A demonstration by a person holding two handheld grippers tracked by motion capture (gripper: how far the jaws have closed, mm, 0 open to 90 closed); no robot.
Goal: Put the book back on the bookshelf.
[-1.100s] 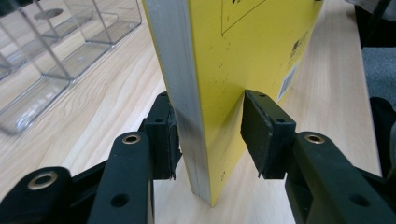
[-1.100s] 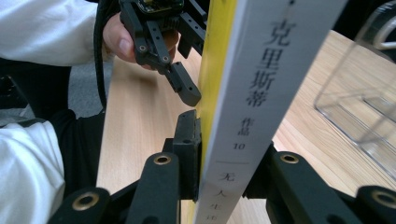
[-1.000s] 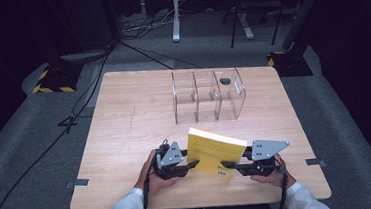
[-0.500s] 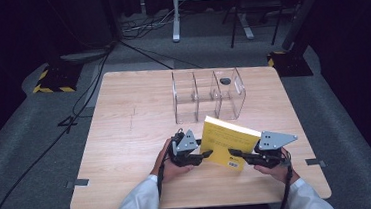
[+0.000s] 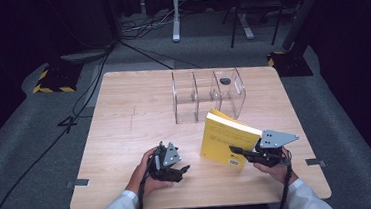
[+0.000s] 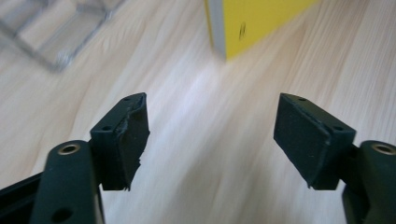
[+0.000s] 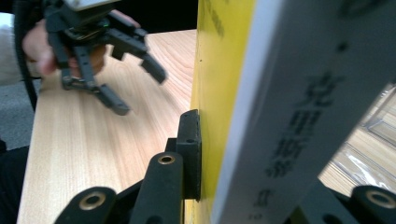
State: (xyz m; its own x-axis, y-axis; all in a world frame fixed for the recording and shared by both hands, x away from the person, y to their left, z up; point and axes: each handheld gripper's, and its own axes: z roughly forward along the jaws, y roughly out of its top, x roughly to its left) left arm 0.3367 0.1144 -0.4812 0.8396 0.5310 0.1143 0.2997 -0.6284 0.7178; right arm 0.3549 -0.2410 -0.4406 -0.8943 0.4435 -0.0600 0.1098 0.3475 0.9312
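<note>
Jaws on the left gripper (image 5: pixel 181 171) have just been opening and now stand wide apart with nothing between them but bare wood; in the left gripper view its 2 black pads (image 6: pixel 133 140) frame the table (image 5: pixel 124 119), with a corner of the yellow book (image 6: pixel 252 23) farther off. Jaws on the right gripper (image 5: pixel 237 151) have just been closing and are clamped on the yellow book (image 5: pixel 225 139), 1 pad (image 7: pixel 190 154) pressed flat against the yellow cover beside the white spine with its dark printed characters. That book stands tilted near the table's front right, its far top corner close to the clear 3-compartment organizer (image 5: pixel 208 95). A small dark object (image 5: pixel 225 81), too small to identify, seems to lie in the organizer's right-hand compartment. Left gripper and book are clearly apart.
</note>
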